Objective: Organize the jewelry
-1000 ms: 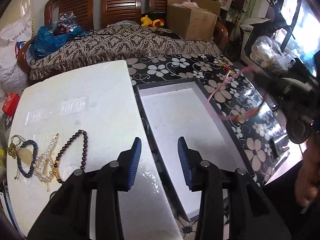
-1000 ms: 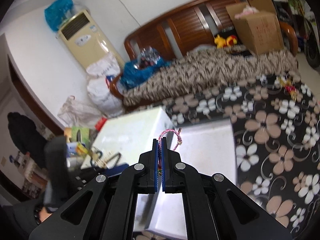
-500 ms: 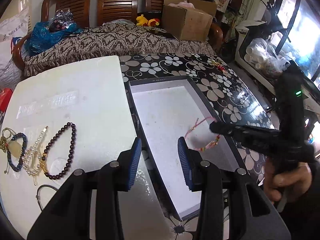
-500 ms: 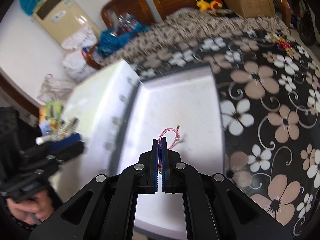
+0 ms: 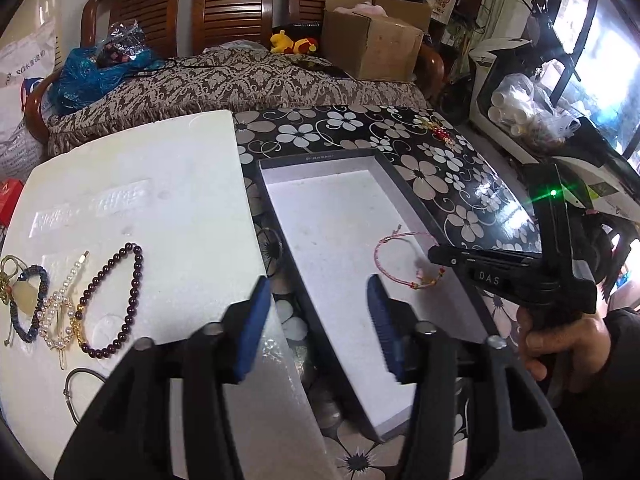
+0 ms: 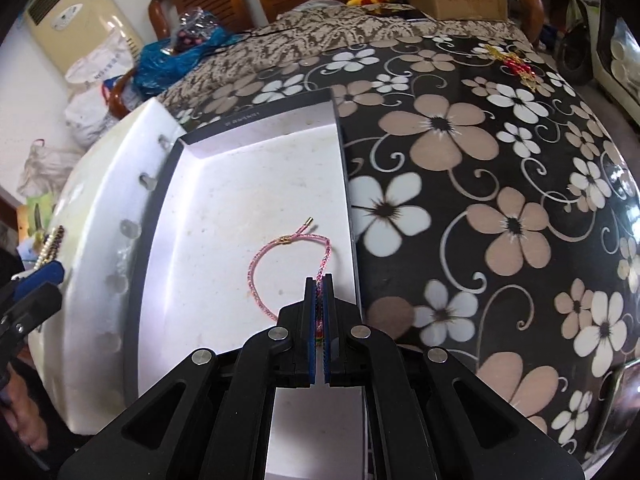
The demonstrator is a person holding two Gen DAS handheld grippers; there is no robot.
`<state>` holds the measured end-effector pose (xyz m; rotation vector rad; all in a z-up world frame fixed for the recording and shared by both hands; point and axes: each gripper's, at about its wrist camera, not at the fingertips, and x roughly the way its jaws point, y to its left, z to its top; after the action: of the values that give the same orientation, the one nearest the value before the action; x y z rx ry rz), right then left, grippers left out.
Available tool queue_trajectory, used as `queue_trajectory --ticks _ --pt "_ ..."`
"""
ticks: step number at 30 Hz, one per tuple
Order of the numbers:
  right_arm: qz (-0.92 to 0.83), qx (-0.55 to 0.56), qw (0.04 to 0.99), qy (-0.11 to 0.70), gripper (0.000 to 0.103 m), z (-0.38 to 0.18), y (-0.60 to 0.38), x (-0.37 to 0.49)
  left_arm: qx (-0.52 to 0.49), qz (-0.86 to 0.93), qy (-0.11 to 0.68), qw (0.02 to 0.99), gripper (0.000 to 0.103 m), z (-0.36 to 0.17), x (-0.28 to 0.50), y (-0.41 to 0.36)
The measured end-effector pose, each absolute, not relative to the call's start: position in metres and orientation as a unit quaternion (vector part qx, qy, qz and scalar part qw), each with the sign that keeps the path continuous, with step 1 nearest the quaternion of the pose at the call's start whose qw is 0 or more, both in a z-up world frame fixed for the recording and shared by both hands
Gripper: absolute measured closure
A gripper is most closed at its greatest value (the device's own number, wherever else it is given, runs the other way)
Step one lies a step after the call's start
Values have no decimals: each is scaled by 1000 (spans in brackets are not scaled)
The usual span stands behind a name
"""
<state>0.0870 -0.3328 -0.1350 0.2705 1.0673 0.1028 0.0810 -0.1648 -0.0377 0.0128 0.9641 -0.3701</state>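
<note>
From the left wrist, the left gripper [image 5: 316, 320] is seen spread wide and empty over the box's [image 5: 320, 160] near-left wall; the pink cord bracelet [image 5: 394, 256] lies ahead and to its right, inside the box. The dark bead bracelet [image 5: 116, 300] is left on the foam board [image 5: 140, 184].

From the right wrist, the right gripper [image 6: 319, 280] is pinched onto the cord's near end (the loop rests on the lining), so release falls to it.

1. "DAS" stands in pale letters on the black body of the right gripper [image 5: 434, 255], seen from the left wrist.
2. Small print on the box rim [image 5: 320, 157] is too tiny to read.
</note>
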Motion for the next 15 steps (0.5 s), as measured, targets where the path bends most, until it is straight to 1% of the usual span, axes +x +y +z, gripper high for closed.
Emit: queue_trajectory --ticks 7,12,15 --pt "16 150 852 502 100 -134 -357 86 38 -174 471 864 51 -45 92 -181" --pt "4 162 852 498 100 -132 -369 83 142 -171 496 839 51 -60 106 -206" --pt "5 175 851 496 100 -133 -376 84 151 -182 512 826 51 -61 113 -209"
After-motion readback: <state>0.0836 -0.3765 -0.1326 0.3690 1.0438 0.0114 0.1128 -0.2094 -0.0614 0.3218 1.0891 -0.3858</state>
